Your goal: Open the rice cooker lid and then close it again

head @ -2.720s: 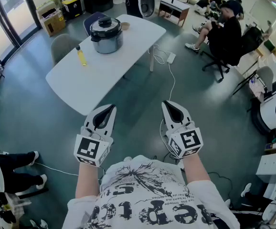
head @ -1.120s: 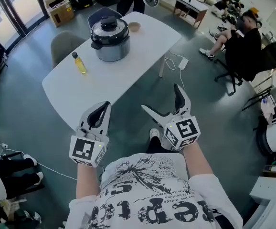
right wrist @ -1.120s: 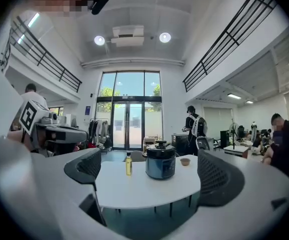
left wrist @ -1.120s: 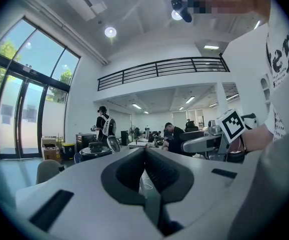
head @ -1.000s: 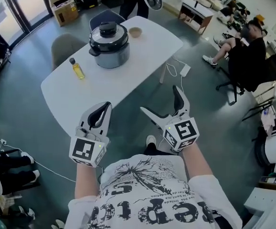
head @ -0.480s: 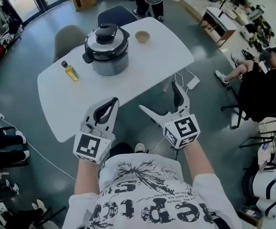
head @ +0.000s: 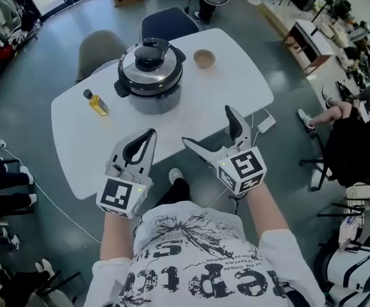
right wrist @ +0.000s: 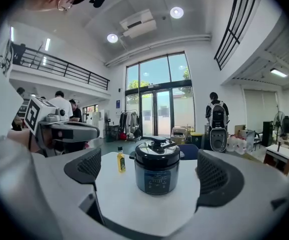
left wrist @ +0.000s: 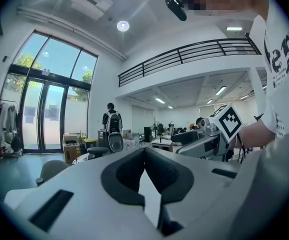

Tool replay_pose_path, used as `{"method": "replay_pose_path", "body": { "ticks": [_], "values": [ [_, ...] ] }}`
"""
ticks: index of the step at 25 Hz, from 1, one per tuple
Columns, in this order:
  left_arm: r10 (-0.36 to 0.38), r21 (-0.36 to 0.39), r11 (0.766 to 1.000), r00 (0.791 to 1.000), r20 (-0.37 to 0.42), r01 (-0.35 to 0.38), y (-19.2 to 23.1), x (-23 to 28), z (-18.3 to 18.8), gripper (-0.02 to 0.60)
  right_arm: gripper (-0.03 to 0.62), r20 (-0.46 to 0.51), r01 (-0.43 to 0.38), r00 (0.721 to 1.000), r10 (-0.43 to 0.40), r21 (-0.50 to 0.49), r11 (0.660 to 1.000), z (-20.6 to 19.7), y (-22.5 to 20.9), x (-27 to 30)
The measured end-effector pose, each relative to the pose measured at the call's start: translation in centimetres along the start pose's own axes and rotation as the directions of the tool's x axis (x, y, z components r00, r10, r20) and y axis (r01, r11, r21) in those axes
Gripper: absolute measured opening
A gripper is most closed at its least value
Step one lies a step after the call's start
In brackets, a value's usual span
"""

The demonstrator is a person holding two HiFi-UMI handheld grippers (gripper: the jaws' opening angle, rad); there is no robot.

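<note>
A silver and black rice cooker (head: 150,75) stands with its lid down at the far side of the white table (head: 236,94). In the right gripper view the cooker (right wrist: 157,173) shows straight ahead, framed between the jaws but well beyond them. My right gripper (head: 209,128) is open and empty, held over the table's near edge. My left gripper (head: 146,138) is shut on nothing, also short of the cooker. In the left gripper view, the left gripper (left wrist: 144,154) shows its pads pressed together.
A small yellow oil bottle (head: 96,102) stands left of the cooker and a tan bowl (head: 204,58) to its right. A blue chair (head: 168,23) and a grey chair (head: 98,47) sit behind the table. A person with a backpack (right wrist: 217,115) stands beyond it.
The right gripper, shut 2.7 s ago, is now open. The table and cooker have come closer and more centred in the head view; both grippers now reach over the table's near edge.
</note>
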State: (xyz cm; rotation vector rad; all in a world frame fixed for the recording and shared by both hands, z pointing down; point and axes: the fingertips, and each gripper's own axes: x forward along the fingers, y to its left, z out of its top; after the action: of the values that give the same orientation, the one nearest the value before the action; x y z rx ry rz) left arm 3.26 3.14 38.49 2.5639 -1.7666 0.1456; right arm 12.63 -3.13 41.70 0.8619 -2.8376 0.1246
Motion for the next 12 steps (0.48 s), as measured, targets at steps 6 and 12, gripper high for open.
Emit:
{"method": "replay_pose_path", "body": {
  "ticks": [6, 12],
  "values": [
    [0.068, 0.001, 0.998, 0.997, 0.035, -0.069, 8.1, 4.7, 1.8, 0.014, 0.597, -0.084, -0.083, 0.993, 0.077, -0.074, 0.994, 2.7, -3.3, 10.3],
    [0.129, 0.004, 0.992, 0.99, 0.057, -0.13, 17.6, 7.4, 3.0, 0.014, 0.597, -0.181, -0.182, 0.971, 0.154, -0.147, 0.972, 5.1, -3.5, 22.3]
  ]
}}
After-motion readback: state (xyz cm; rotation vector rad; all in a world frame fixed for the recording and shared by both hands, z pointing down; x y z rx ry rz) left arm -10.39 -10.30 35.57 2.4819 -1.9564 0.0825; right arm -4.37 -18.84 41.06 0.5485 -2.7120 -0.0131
